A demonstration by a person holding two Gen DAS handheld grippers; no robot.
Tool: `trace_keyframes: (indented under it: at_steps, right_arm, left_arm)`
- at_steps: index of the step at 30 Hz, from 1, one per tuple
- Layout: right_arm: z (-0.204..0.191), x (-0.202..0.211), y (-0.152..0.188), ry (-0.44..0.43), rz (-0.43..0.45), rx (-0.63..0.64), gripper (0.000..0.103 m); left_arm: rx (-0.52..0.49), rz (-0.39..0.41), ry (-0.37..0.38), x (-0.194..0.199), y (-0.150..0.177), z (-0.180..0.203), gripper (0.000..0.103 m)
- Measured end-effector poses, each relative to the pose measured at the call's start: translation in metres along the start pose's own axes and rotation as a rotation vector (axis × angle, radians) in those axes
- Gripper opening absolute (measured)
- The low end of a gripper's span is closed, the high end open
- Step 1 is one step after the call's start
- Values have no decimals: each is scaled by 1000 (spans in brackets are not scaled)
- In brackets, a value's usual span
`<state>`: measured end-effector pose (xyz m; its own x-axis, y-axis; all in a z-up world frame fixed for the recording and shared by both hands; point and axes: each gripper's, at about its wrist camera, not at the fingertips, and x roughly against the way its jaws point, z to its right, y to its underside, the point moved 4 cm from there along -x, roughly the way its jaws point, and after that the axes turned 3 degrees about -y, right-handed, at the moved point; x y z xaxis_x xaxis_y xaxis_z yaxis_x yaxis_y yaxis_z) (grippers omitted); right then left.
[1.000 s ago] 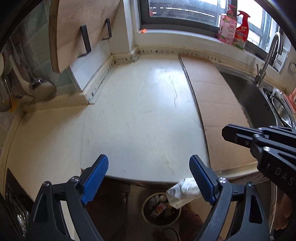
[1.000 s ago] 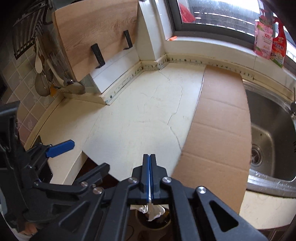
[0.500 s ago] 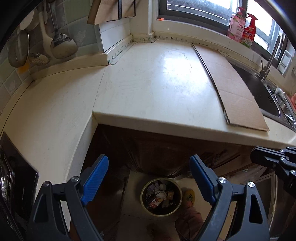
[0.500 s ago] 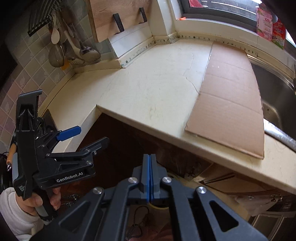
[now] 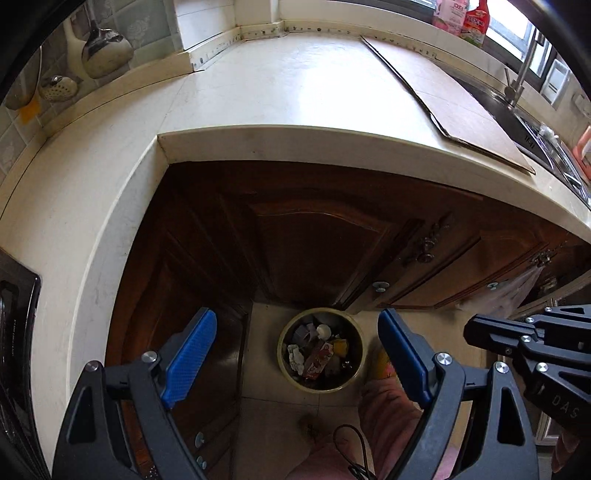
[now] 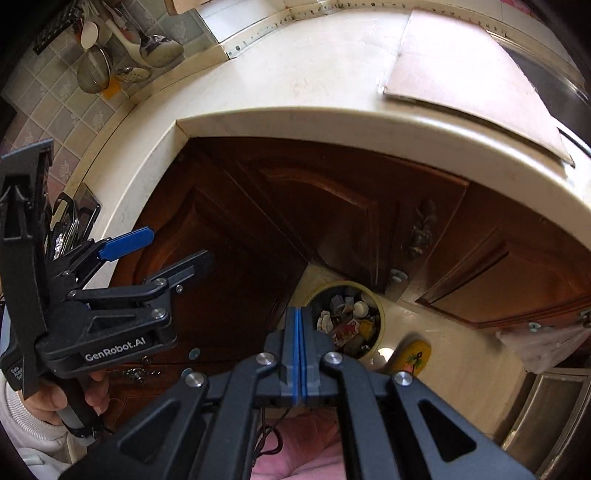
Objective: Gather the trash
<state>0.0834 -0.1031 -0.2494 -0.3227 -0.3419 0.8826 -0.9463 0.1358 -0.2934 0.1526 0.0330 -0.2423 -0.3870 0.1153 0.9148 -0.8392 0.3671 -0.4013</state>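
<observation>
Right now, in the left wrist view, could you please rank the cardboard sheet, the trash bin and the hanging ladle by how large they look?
Largest to smallest as they look:
1. cardboard sheet, stretching across the counter
2. trash bin on the floor
3. hanging ladle
The bin lies farther below the camera, and the fisheye shrinks things near the edges, so true sizes stay unsure.

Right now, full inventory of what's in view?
bin: 1, yellow-green, on the floor by the cabinets, holds mixed trash
counter: 1, cream, L-shaped, bare
cardboard: 1, brown, flat on counter beside the sink
sink: 1, steel, right end, tap behind
cabinets: several doors, dark wood, under counter
utensils: several, metal, hung on tiled wall
bottles: 2, pink and red, on the sill
left tongs: blue pads, open, empty
right tongs: blue pads, shut, empty
</observation>
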Motion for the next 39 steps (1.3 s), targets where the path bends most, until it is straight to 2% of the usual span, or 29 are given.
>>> trace_keyframes:
  at_steps: [4,8,16,26,31,39]
  right_arm:
    - [0,-5,9,-3,-17,-22,1]
    - [1,-6,14,11,-21,-24,2]
    - [9,-8,22,20,-27,-59,13]
    - [5,-2,27,36,-15,-54,17]
    - [6,7,28,45,16,-61,37]
    - [5,20,28,56,44,-62,39]
  left_arm:
    - [-31,-13,15,-3,6,7,88]
    - [-54,-18,19,-3,12,14,103]
    - [-67,-51,34,-10,24,21,102]
    - [-60,-64,6,-6,30,21,102]
    - [-54,-65,-4,-3,31,20,102]
    - [-55,-54,-9,8,31,20,102]
